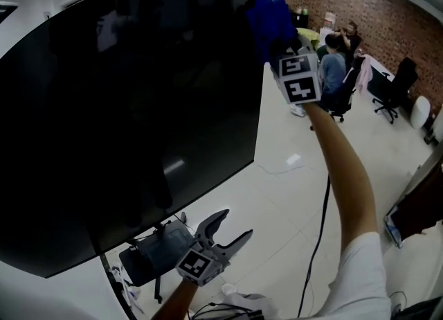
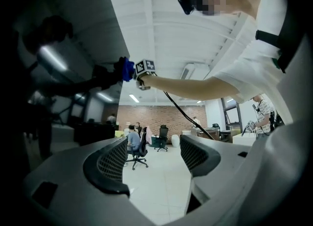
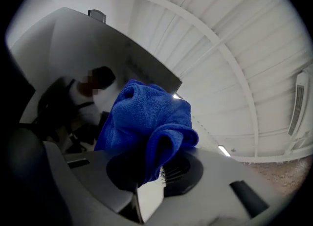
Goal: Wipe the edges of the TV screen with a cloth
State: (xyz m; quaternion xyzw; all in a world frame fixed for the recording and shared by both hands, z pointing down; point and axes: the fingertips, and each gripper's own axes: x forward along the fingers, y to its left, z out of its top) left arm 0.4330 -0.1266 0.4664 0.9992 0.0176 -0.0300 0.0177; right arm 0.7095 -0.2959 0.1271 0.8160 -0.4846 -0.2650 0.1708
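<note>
A large dark TV screen [image 1: 131,104] fills the left of the head view. My right gripper [image 1: 273,45] is raised to the screen's upper right edge and is shut on a blue cloth [image 1: 271,22], which presses against that edge. In the right gripper view the blue cloth [image 3: 146,122] bunches between the jaws with the TV screen [image 3: 93,58] behind it. My left gripper [image 1: 228,232] hangs low under the screen's bottom edge, open and holding nothing; its view shows the gap between its fingers [image 2: 110,164] and the far-off blue cloth [image 2: 127,68].
The TV's stand [image 1: 149,260] and a cable [image 1: 318,228] lie on the white floor below. People sit on office chairs [image 1: 339,80] at the back right before a brick wall. A dark item [image 1: 419,208] is at the right edge.
</note>
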